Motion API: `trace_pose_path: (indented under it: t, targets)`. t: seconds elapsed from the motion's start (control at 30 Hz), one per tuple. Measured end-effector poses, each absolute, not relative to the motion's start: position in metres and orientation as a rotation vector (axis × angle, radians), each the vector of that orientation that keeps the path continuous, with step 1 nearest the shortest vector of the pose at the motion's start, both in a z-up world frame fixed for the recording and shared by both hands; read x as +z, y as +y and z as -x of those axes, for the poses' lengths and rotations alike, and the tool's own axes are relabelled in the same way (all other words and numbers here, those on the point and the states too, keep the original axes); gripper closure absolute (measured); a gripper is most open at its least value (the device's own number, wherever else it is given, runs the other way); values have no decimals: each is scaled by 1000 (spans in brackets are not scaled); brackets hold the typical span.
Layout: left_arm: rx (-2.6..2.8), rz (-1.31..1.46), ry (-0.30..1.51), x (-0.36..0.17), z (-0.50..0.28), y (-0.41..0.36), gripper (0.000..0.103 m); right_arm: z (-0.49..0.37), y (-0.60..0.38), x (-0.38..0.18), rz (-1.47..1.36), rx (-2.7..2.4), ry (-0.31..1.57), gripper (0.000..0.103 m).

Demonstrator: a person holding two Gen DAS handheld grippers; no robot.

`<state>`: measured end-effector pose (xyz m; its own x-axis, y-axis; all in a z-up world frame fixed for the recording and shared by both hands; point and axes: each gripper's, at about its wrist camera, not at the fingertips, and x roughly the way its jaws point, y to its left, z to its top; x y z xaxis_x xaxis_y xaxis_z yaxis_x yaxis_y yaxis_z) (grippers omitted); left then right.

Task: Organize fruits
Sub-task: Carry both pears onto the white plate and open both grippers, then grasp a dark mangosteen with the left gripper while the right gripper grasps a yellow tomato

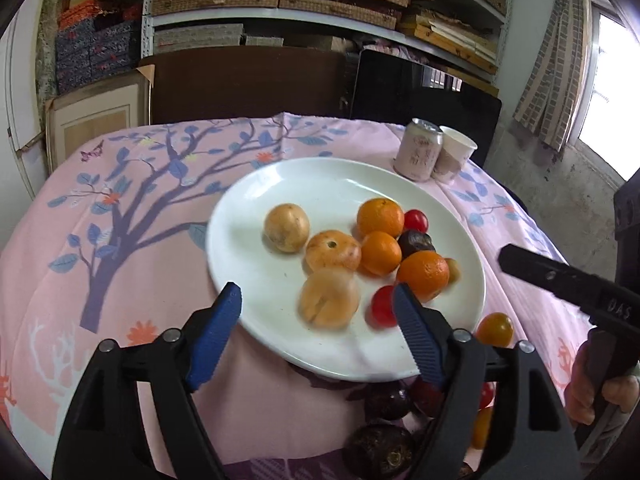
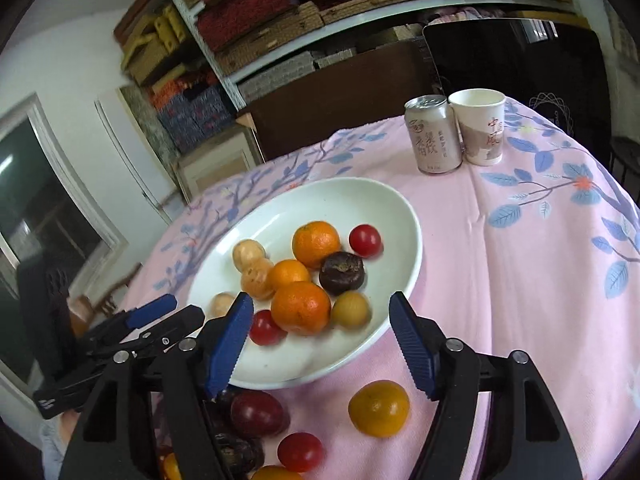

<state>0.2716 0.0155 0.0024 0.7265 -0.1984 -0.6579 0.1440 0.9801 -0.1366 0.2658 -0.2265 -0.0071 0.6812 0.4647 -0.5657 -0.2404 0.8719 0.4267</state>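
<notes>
Loose tomatoes under the right gripper — both grippers spread wide, empty — plate just beyond.

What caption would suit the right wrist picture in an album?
Open right claw above a white plate of oranges and tomatoes, more fruit loose on the pink tablecloth.

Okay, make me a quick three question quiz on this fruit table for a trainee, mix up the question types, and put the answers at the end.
1. True or false: the left gripper is shut on a fruit.
2. How many oranges lie on the white plate?
3. Next to the can stands: A) a bottle B) a paper cup C) a bowl

Key: 1 false, its fingers are spread and hold nothing. 2 three. 3 B.
</notes>
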Motion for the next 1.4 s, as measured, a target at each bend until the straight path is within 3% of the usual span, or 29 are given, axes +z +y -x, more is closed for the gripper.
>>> trace_pose_path:
  t: [0.3,0.67,1.23,1.3,1.4]
  targets:
    - [-111,131,716,1,-226,47,15,-233,-263,-18,-425,326,709,25]
    - [-73,109,771,-25,-166,59,11,-201,-281,-32,-465,256,727,13]
    - [-183,-131,876,-39,-197,-14,11,-205,-290,-37,-549,277,764,12]
    - [-166,-160,890,-44,-203,-18,4,-206,-292,-38,-562,280,769,11]
    - [-196,-145,909,-46,-209,-13,4,-207,-294,-40,-582,286,773,11]
